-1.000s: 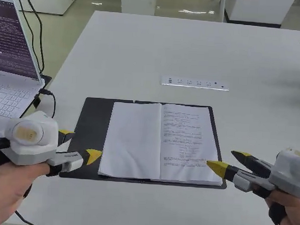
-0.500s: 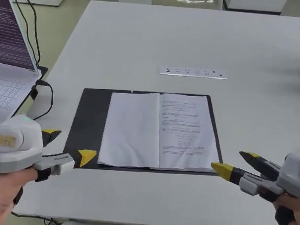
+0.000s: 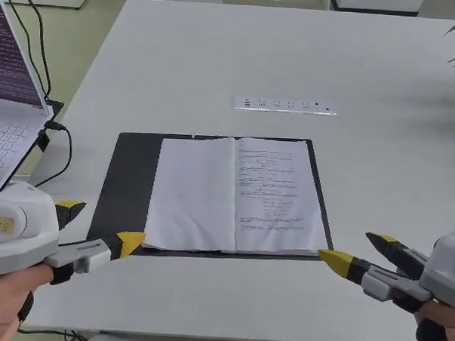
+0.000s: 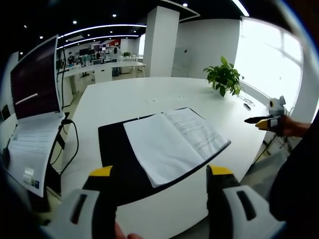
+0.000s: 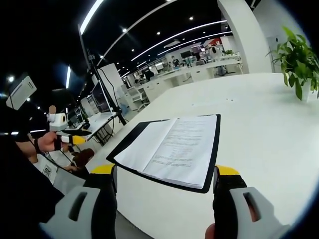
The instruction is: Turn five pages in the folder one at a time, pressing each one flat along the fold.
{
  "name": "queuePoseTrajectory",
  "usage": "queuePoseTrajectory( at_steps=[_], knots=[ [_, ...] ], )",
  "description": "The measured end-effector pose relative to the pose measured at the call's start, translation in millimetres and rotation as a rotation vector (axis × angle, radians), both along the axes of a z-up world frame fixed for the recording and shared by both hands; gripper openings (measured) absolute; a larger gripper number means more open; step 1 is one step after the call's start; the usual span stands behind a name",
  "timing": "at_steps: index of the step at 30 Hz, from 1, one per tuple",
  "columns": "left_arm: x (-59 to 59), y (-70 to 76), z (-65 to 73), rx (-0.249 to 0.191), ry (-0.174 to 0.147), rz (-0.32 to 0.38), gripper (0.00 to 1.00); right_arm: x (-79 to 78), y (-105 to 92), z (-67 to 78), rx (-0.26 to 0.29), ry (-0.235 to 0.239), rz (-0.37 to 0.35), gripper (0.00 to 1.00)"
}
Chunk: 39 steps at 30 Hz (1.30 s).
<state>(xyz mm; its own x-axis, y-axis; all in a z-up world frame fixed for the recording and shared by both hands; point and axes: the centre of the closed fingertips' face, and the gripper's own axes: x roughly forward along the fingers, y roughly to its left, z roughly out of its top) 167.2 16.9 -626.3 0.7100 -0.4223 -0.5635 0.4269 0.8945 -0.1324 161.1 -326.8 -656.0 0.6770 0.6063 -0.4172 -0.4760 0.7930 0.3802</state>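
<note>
Fingers of the left gripper stand spread with nothing between them, and the right gripper is likewise released and empty. Between the two lies the folder, open and flat close to the near edge of the bench, its long side along that edge. As a holder it carries one stack of paper. A blank sheet lies on top left of the fold and a printed sheet on top right of it, with bare black cover showing further left.

The left gripper hangs by the folder's near left corner, the right one by its near right corner, and neither seems to touch it. To turn a page well, the right gripper should probably nip only the top printed sheet at that corner and carry it over in an arc, and one tip should then run down the fold. Catching two sheets is the likely slip.

Beyond the folder, toward mid-bench, lies a power strip. A laptop sits at the bench's left edge, and a plant by its right edge.
</note>
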Motion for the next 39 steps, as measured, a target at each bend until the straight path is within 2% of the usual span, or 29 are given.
queuePoseTrajectory(
  at_steps=[4, 7, 10, 21, 26, 28, 34, 39],
  knots=[
    [2.8, -7.7, 1.6, 0.009, -0.001, -0.027, 0.75, -0.4, 0.0, 3.0, 0.004, -0.006, -0.002, 0.79],
    [6.3, -19.4, 2.7, -0.005, 0.002, -0.057, 0.76, -0.6, 1.2, 5.6, 0.011, -0.011, 0.001, 0.79],
    [9.2, -30.8, 1.6, 0.008, 0.005, -0.092, 0.76, -2.7, 2.6, 5.3, -0.001, -0.007, 0.014, 0.80],
    [25.6, -90.3, 0.2, 0.017, 0.008, -0.246, 0.76, -5.0, -5.2, 8.3, 0.001, -0.014, 0.001, 0.80],
    [33.1, -126.8, -1.5, 0.011, 0.008, -0.336, 0.76, -7.2, -12.2, 8.6, 0.002, -0.012, -0.016, 0.81],
    [35.9, -137.8, -4.7, 0.021, 0.015, -0.366, 0.76, -7.2, -14.5, 8.9, 0.004, -0.012, -0.023, 0.81],
    [47.8, -164.1, -9.3, 0.025, 0.018, -0.426, 0.75, -8.6, -20.7, 6.1, -0.009, -0.003, -0.036, 0.81],
    [58.7, -188.8, -15.3, 0.006, 0.022, -0.463, 0.75, -8.5, -23.0, 5.3, -0.009, 0.002, -0.040, 0.81]
  ],
)
